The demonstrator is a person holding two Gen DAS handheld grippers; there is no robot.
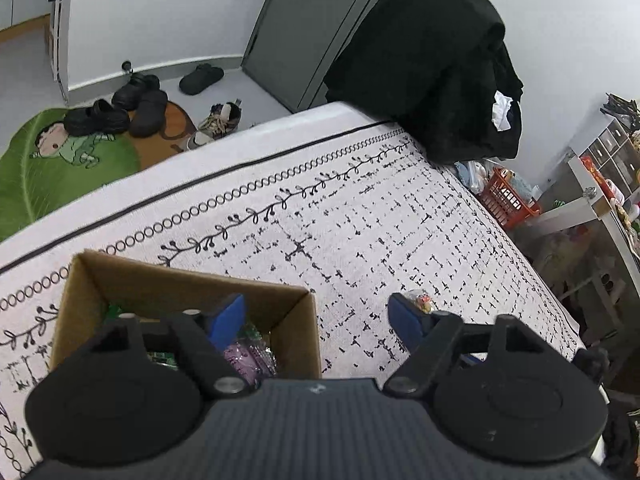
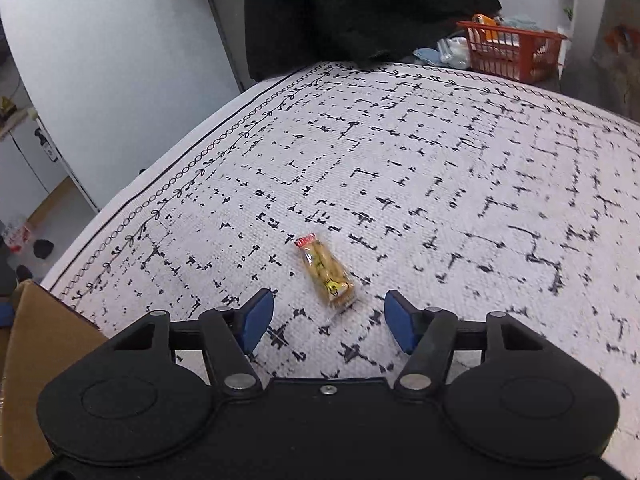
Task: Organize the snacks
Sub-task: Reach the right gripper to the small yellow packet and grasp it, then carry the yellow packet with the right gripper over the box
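Hovering low, the right tongs (image 2: 329,322) stand apart and empty, framing the lone snack packet (image 2: 326,274) lying on the patterned desk (image 2: 480,160); left tongs (image 1: 316,320), also apart, wait over the cardboard box (image 1: 120,276) holding collected snacks

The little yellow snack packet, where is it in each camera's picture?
Left wrist: the snack packet peeks out low and right of centre, just beyond the right fingertip.
Right wrist: it lies on the patterned cloth, low centre, ahead of the open jaws.
Shared landmark: the cardboard box, at lower left in both views.
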